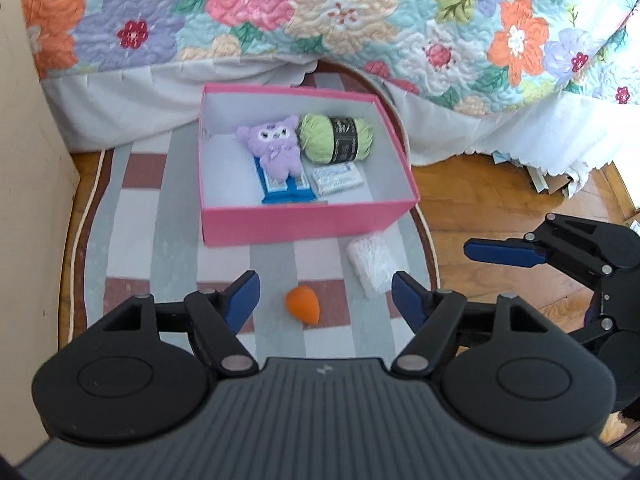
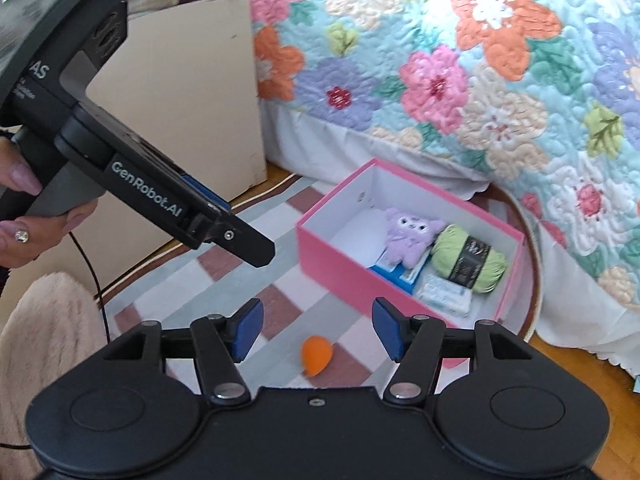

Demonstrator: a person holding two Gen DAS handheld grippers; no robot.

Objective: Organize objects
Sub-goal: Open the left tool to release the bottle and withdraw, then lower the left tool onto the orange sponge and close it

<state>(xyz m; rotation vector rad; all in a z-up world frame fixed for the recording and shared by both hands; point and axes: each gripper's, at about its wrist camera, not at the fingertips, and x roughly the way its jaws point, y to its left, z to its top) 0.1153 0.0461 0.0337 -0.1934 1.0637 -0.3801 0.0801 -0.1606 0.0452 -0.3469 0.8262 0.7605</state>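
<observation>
A pink box [image 1: 296,222] sits open on a striped rug [image 1: 132,240] beside a bed draped in a floral quilt [image 1: 360,20]. Inside the box, a purple plush [image 1: 274,148] lies on a blue packet [image 1: 286,192]. A green yarn ball [image 1: 336,138] with a black band rests just beside the plush, toward the far wall. A pale wrapped packet [image 1: 338,180] lies in front of the yarn, near the blue packet.

Outside the box, on the rug, an orange egg-shaped sponge [image 1: 302,304] lies in front of the near wall, well apart from it. A white packet [image 1: 372,266] rests on the rug to its right, close to the box's near corner.

The left gripper [image 1: 324,300] hangs above the rug with its jaws parted and nothing between the blue pads; the sponge shows on the rug below the gap. The right gripper [image 2: 318,330] is likewise parted and holds nothing, with the sponge [image 2: 316,356] seen below its gap. In the right wrist view a hand [image 2: 28,216] grips the left gripper's handle, and the box [image 2: 360,276] lies beyond, to the right
</observation>
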